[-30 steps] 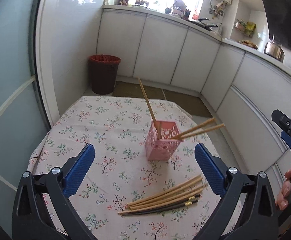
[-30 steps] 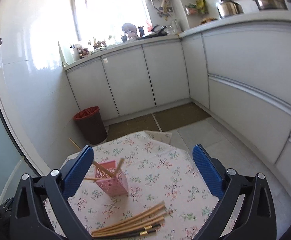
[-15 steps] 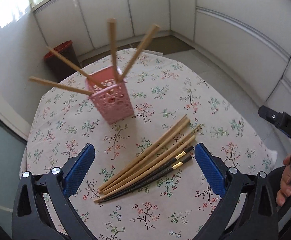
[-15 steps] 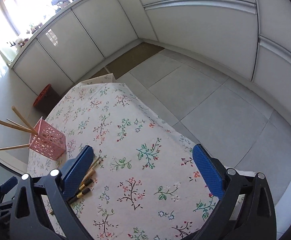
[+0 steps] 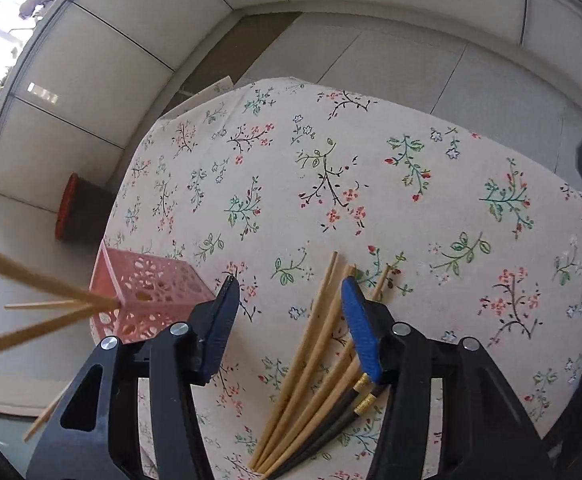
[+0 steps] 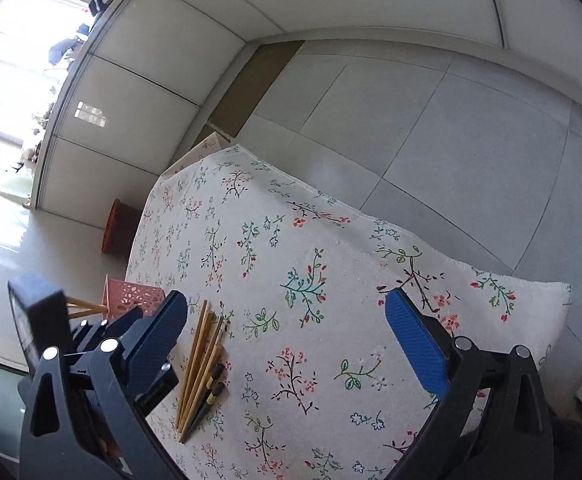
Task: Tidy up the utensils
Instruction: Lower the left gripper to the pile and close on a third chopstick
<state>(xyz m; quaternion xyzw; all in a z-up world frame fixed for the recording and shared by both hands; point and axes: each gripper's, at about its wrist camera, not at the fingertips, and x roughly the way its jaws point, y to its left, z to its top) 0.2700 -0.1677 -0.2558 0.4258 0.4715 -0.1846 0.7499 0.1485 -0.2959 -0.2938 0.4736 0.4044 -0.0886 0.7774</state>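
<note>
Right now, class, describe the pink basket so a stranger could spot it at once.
Find the table with the flowered cloth. At its edge nearest the red bin stands the pink basket, beside the loose chopsticks. It is the only pink, hole-patterned box, with wooden chopsticks sticking out of it.

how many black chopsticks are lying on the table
2: one black chopstick beside the other, on the right edge of the wooden chopsticks; more might be hidden underneath.
</note>
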